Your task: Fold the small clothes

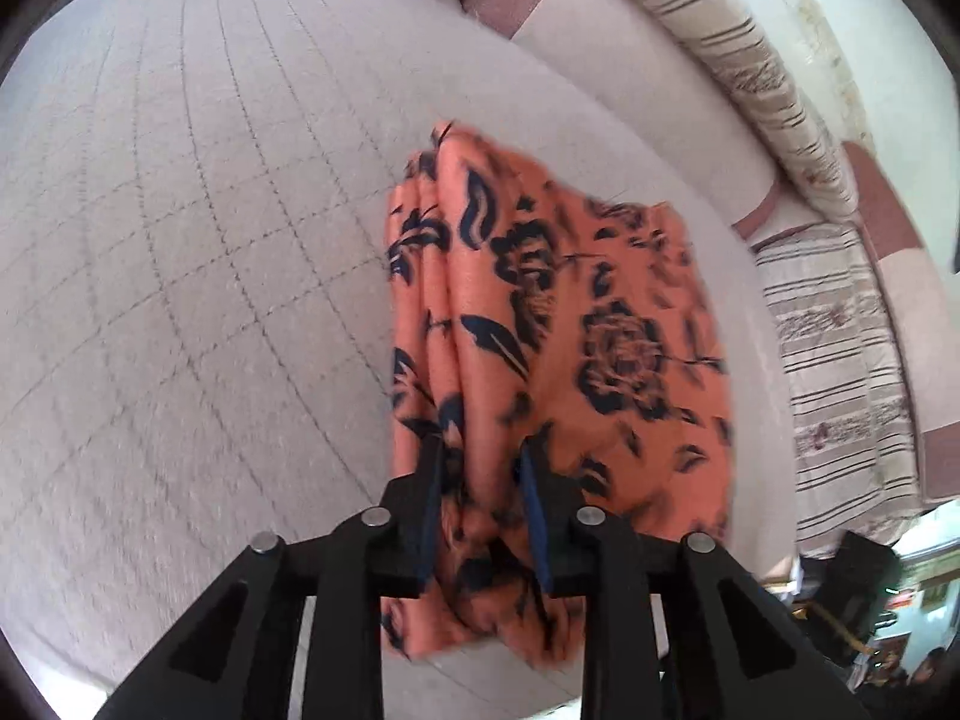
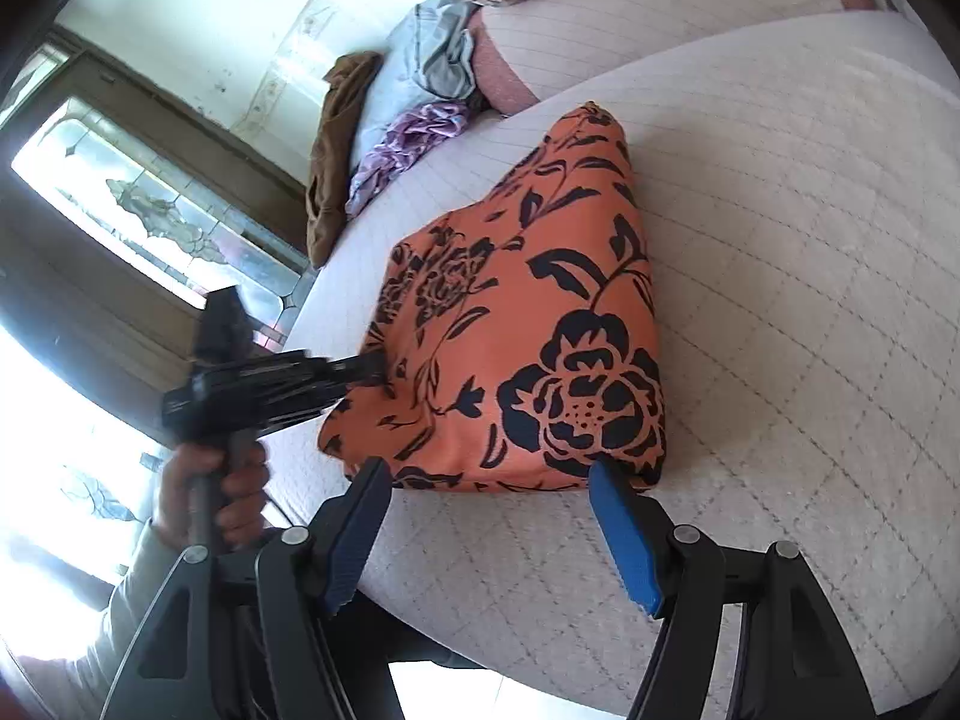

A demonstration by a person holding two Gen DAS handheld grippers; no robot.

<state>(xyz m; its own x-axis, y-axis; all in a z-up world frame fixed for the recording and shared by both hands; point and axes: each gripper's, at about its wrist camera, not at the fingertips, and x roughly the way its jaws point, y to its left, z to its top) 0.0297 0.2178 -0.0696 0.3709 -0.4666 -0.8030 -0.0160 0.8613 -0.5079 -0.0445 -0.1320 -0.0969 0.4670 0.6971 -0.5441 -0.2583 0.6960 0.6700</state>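
The left gripper [image 1: 480,456], jaws narrow around the orange cloth [image 2: 528,324], is finishing a fold; the right gripper [image 2: 489,480] is waiting wide, empty; next, probably smoothing.

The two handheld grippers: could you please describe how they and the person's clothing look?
Both the left gripper and the right gripper are black plastic linkages with triangular cut-outs, round silver pivot pins and flat blue pads lining the fingers. The left one has a dark handle, and the person's hand holding it emerges from a pale grey sleeve.
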